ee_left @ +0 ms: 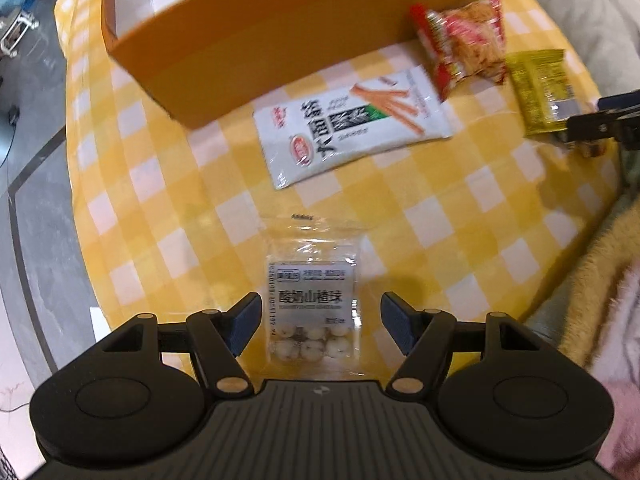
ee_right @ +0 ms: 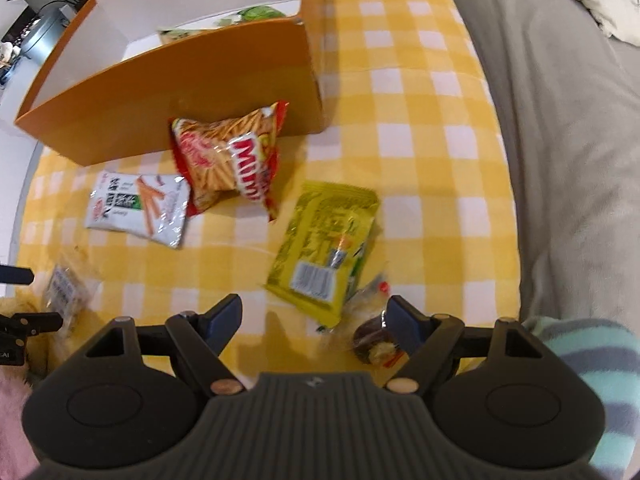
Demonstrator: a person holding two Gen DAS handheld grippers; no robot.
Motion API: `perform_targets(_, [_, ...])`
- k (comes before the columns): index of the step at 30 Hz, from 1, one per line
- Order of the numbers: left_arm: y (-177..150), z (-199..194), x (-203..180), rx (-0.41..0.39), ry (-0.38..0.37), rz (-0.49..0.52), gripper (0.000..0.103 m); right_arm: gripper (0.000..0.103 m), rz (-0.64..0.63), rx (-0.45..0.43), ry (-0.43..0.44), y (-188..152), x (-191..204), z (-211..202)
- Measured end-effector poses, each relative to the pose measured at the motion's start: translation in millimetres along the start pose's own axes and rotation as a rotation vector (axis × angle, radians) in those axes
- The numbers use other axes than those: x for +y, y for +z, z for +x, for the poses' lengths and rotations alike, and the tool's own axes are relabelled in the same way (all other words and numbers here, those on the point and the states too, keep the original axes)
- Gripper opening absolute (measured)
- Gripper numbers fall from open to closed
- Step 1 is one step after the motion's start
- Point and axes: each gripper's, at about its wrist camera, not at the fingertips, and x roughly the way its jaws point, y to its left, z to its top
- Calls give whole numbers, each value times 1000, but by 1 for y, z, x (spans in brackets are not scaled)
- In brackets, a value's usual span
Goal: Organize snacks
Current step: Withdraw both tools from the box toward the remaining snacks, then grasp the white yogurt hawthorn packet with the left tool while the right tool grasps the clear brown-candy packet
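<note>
A clear bag of white balls (ee_left: 312, 332) lies on the yellow checked tablecloth (ee_left: 440, 216), between the fingers of my left gripper (ee_left: 320, 304). The jaws stand wide and the pads do not touch it. My right gripper (ee_right: 315, 306) is open just above the cloth. The corner of a yellow packet (ee_right: 324, 248) reaches between its fingers, and a small brown wrapped snack (ee_right: 372, 340) sits by the right one. Further off lie a white stick-snack packet (ee_left: 352, 128) and a red packet (ee_right: 228, 156), which leans against the open orange box (ee_right: 180, 92).
A green packet (ee_right: 248, 16) lies inside the box. A grey cushion (ee_right: 560, 120) borders the table on the right. A fluffy yellow blanket (ee_left: 600, 280) and a striped sleeve (ee_right: 592, 360) are close by. Grey floor (ee_left: 32, 200) lies beyond the table's left edge.
</note>
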Motion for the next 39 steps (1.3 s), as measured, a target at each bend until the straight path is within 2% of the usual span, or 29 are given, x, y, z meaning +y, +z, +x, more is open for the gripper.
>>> perform_targets(6, [-2, 14, 2, 36, 31, 10, 80, 75, -29, -1, -10, 6, 7, 2])
perform_targets(10, [-2, 20, -1, 45, 28, 17, 82, 73, 9, 6, 7, 9, -4, -4])
perform_targets(16, [-3, 30, -11, 62, 42, 58, 82, 67, 57, 74, -29, 6, -25, -3])
perform_targets(19, [-3, 33, -15, 68, 60, 73, 80, 57, 51, 110, -41, 1, -28, 5])
perform_targets(25, [-4, 32, -20, 76, 78, 78, 75, 55, 19, 154, -44, -6, -25, 21])
perform_targets(32, [-2, 34, -16, 69, 70, 61, 72, 52, 4, 140, -50, -5, -22, 28])
perform_targets(34, [-2, 32, -13, 70, 65, 57, 72, 46, 4, 139, -58, -5, -22, 30])
perform_targets(39, [-3, 30, -9, 69, 59, 46, 69, 43, -12, 127, -72, -8, -21, 32])
